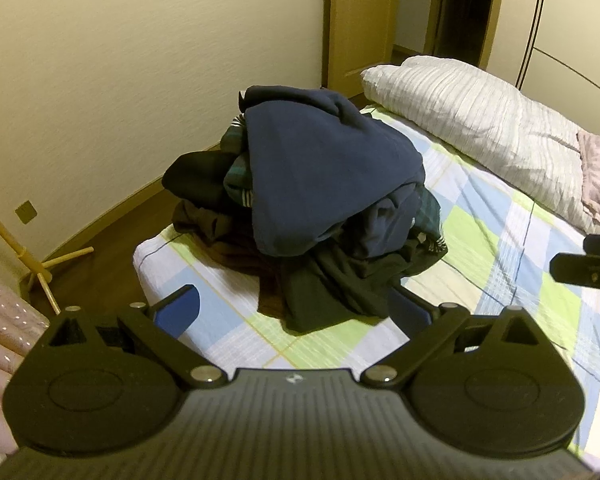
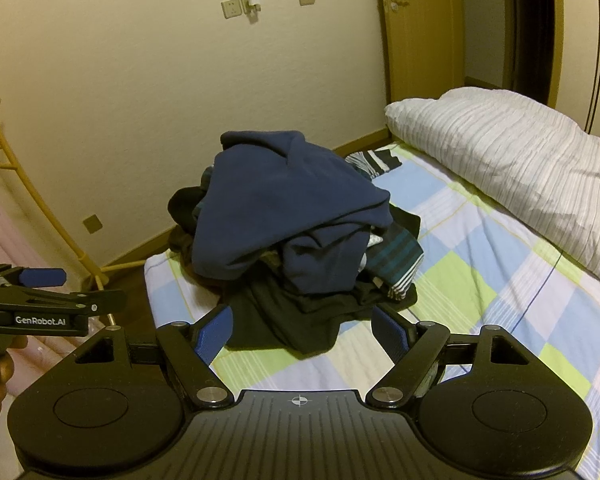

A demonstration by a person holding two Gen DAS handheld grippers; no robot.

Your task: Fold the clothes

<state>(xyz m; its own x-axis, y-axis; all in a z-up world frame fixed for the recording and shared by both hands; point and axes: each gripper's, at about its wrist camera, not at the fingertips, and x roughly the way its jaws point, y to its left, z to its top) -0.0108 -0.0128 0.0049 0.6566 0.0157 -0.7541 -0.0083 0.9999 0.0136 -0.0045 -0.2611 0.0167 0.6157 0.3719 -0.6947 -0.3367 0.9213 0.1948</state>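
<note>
A soft, rumpled heap of dark clothes [image 1: 316, 208] sits at the checked bed's [image 1: 500, 264] corner, navy fleece on top. Both left tongs [image 1: 296, 304] and right tongs [image 2: 304, 328] gape apart, empty. Only the right view shows a striped garment [image 2: 374, 162] behind.

Dim, yellowish indoor light tints both views. The dark clothes pile [image 1: 324, 208] loses detail and throws a soft shadow onto the bed [image 1: 500, 248]. Fisheye bends the walls [image 2: 140, 100] and blackens the corners. Focus is slightly soft and grainy throughout.

navy top [image 1: 324, 168], black garment [image 1: 340, 292], checked blue-green-white sheet [image 1: 500, 248], white striped duvet [image 2: 512, 148]
</note>
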